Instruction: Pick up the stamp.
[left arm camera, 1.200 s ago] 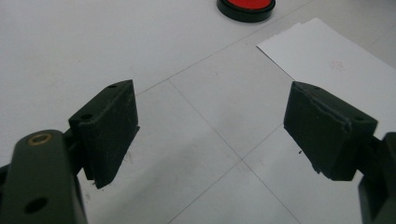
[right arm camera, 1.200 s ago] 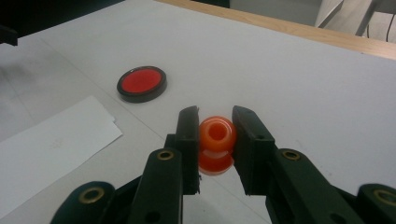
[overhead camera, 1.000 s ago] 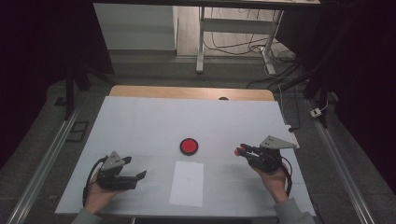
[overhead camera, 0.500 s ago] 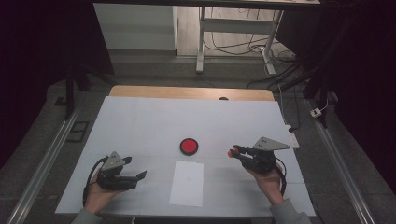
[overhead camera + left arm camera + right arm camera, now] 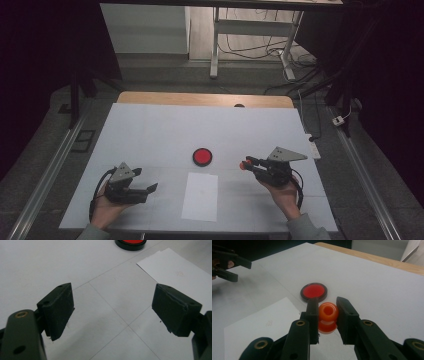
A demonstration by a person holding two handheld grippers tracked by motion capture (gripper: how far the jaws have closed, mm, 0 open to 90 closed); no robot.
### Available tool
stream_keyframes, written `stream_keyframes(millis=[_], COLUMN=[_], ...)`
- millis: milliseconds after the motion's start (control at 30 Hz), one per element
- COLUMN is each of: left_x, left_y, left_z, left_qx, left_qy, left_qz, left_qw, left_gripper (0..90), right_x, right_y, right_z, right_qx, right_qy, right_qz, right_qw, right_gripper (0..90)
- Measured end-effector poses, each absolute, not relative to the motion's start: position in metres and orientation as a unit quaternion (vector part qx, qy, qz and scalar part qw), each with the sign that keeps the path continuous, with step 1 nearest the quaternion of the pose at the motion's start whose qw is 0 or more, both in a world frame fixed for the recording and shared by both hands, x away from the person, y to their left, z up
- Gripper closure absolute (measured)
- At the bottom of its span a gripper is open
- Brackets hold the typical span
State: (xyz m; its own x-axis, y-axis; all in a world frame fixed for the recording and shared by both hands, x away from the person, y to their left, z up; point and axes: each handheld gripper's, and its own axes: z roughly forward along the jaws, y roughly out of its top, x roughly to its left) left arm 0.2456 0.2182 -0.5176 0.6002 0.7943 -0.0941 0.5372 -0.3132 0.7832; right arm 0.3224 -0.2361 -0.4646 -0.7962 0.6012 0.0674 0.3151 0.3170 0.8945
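Right gripper (image 5: pixel 246 163), held in the person's right hand (image 5: pixel 282 192), pinches a small orange bead (image 5: pixel 327 311) between its jaws; the bead's hole faces up toward the right gripper view's camera. A reddish reflection or second piece sits just under it; which, cannot be told.

Straight ahead of the jaws, near but apart, lies the red disc (image 5: pixel 314 291) with a dark rim, flat on the white table (image 5: pixel 150 130). In the high view the disc (image 5: pixel 202 156) lies to the left of the bead and slightly farther up the table. The right gripper is clearly the nearer of the two.

White paper sheet (image 5: pixel 200 196) lies just below the disc, between the hands.

Left gripper (image 5: pixel 150 189) rests low at the table's near left, jaws spread wide, nothing between them, well apart from the disc.
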Motion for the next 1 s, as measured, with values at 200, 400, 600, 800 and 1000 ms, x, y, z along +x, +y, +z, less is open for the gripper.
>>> stream_keyframes(millis=[200,400,600,800,1000], left_x=[0.246,0.246,0.246,0.246,0.247], left_y=[0.218,0.217,0.217,0.216,0.215], left_z=[-0.518,-0.518,-0.518,-0.518,-0.518], left_qx=[0.795,0.795,0.795,0.797,0.797], left_qy=[0.419,0.418,0.418,0.416,0.416], left_qz=[0.156,0.155,0.155,0.153,0.153], left_qw=[0.41,0.411,0.411,0.41,0.41], left_gripper=[18.1,18.2,18.1,18.1,18.1], right_x=[0.32,0.318,0.316,0.315,0.314], right_y=[-0.228,-0.222,-0.215,-0.21,-0.201], right_z=[-0.464,-0.465,-0.465,-0.467,-0.469], right_qx=[0.28,0.273,0.265,0.263,0.257], right_qy=[0.8,0.8,0.804,0.803,0.805], right_qz=[0.515,0.518,0.519,0.522,0.524], right_qw=[0.133,0.127,0.121,0.114,0.109], right_gripper=[72.0,72.0,72.0,72.0,72.0])
